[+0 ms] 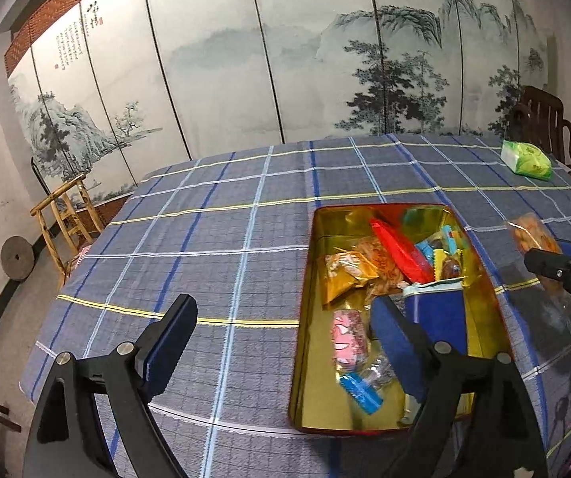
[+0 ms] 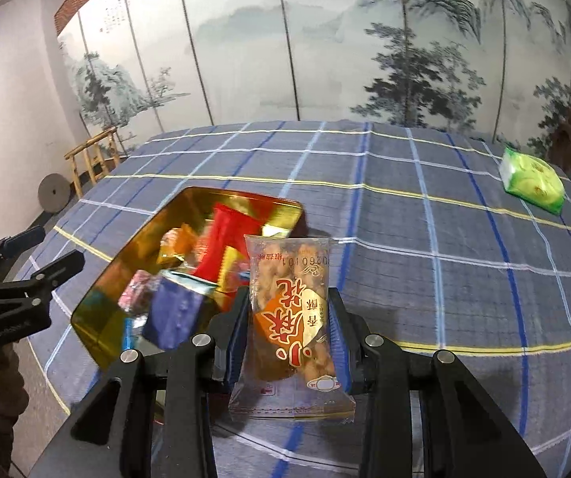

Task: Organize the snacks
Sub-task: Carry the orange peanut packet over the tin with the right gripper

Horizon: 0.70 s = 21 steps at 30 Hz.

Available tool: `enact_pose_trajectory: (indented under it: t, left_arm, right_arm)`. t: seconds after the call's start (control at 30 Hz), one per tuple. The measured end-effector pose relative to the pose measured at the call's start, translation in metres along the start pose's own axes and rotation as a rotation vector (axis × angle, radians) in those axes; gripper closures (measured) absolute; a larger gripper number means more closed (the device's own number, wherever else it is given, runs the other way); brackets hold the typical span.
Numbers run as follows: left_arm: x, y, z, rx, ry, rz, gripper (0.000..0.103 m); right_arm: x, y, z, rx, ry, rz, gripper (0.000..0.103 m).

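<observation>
Right hand-held gripper [image 2: 291,342]: we see it clamped on a clear snack packet [image 2: 291,318], one finger on each long edge.
Packet axis: its long side runs along the fingers, pointing away from us, printing upside down.
Packet position: held just beside the right edge of the gold tin [image 2: 98,318], above the desk [image 2: 444,239].
Left hand-held gripper [image 1: 285,342]: spread wide, holding nothing, its right finger over the tin.
Tin contents: a blue box [image 1: 440,310], a red packet [image 1: 401,251], mixed small sweets.
Desk: covered in blue checked cloth; a green tissue pack [image 2: 532,179] lies far right.
Room: painted landscape screen [image 2: 325,40] behind, a wooden chair [image 2: 94,159] at left.
</observation>
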<state>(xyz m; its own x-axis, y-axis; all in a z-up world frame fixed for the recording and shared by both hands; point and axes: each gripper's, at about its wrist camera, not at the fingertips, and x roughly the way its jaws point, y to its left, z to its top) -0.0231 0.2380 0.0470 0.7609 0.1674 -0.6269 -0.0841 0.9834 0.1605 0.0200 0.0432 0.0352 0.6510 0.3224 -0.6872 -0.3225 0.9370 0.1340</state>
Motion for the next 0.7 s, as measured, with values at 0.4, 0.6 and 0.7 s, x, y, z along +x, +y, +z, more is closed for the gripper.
enact_pose_trajectory:
  t: [0.4, 0.6, 0.7]
  left_arm:
    - [0.018, 0.045, -0.015, -0.139, -0.018, -0.026, 0.016]
    - [0.035, 0.062, -0.024, -0.156, -0.003, 0.030, 0.016]
    - [0.040, 0.070, -0.027, -0.165, -0.004, 0.027, 0.016]
  right_arm:
    - [0.014, 0.039, 0.012, -0.055, 0.012, 0.036, 0.066]
    - [0.031, 0.057, 0.019, -0.067, 0.031, 0.060, 0.066]
    - [0.039, 0.062, 0.022, -0.062, 0.043, 0.068, 0.066]
